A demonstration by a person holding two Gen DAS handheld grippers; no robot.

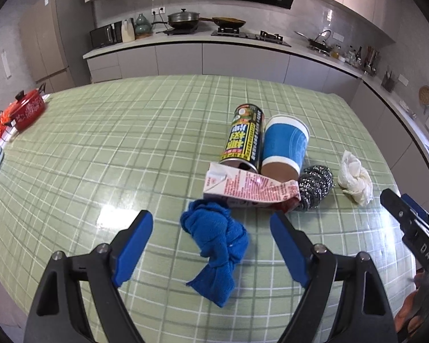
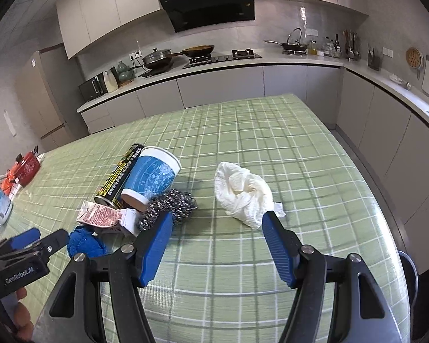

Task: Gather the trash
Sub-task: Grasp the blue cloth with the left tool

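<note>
From the left wrist view, six pieces of trash are lying on the green checked table (image 1: 100,148): one knotted blue cloth (image 1: 217,243), one flattened pink-and-white carton (image 1: 243,190), one black-and-yellow spray can (image 1: 243,138) on its side, one blue-and-white paper cup (image 1: 284,147) on its side, one steel wool scourer (image 1: 314,187) and one crumpled white tissue (image 1: 354,178). The can and the cup are lying side by side and touching, the carton is resting across their near ends, and the scourer is sitting just beside the cup's base. The tissue is lying apart, to the right. The left tool (image 1: 211,223) is hovering with its two blue fingers spread wide; the blue cloth is lying between them, touching neither, so the tool is gripping nothing. One red pot (image 1: 28,111) is standing at the table's far left edge. The right tool (image 1: 409,223) is showing at the right border.

From the right wrist view, the same six pieces are showing: the can (image 2: 118,174), cup (image 2: 153,175), carton (image 2: 103,217), scourer (image 2: 171,204) and cloth (image 2: 85,243) are clustering at the left, and the tissue (image 2: 243,197) is lying alone near the middle. The right tool (image 2: 216,224) is standing partly open and empty, with the tissue just beyond its right fingertip; I cannot tell whether they are touching. The left tool (image 2: 43,241) is showing at the lower left, with a hand (image 2: 21,314) below it.
</note>
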